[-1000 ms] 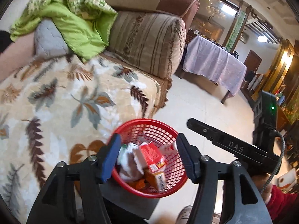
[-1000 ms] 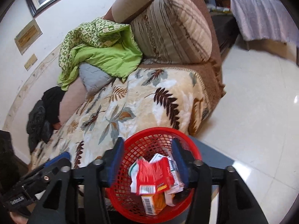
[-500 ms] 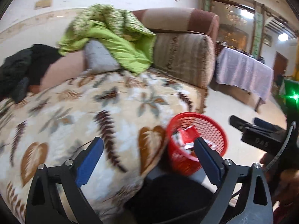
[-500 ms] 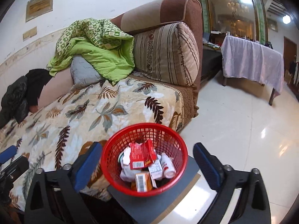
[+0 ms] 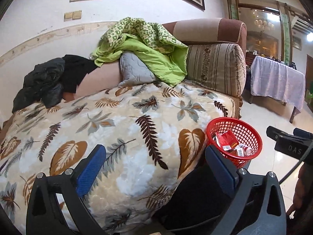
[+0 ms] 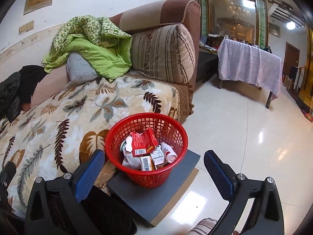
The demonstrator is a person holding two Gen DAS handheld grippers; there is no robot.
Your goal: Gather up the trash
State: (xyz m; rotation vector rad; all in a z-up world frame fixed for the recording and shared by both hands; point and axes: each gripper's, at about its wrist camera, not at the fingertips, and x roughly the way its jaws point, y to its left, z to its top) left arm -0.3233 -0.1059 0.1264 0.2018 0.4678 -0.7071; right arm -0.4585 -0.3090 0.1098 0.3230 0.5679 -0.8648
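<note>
A red mesh basket (image 6: 177,168) stands on a grey board (image 6: 156,197) on the floor beside the sofa. It holds trash: a red torn carton (image 6: 143,143), small boxes with barcodes, a small white bottle (image 6: 169,152) and white wrappers. The basket also shows at the right of the left wrist view (image 5: 246,131). My right gripper (image 6: 153,168) is open and empty, just in front of the basket. My left gripper (image 5: 155,166) is open and empty above the leaf-patterned blanket (image 5: 121,129).
The sofa carries a green quilt (image 5: 144,47), a grey pillow (image 5: 133,70), a striped cushion (image 5: 215,66) and black clothes (image 5: 47,78). A table with a lilac cloth (image 6: 248,64) stands behind on the glossy tiled floor (image 6: 244,141). The other handle (image 5: 289,146) shows at right.
Both grippers have opened wide and drawn back from the basket. The left one has swung left over the blanket; the red carton now lies in the basket.
</note>
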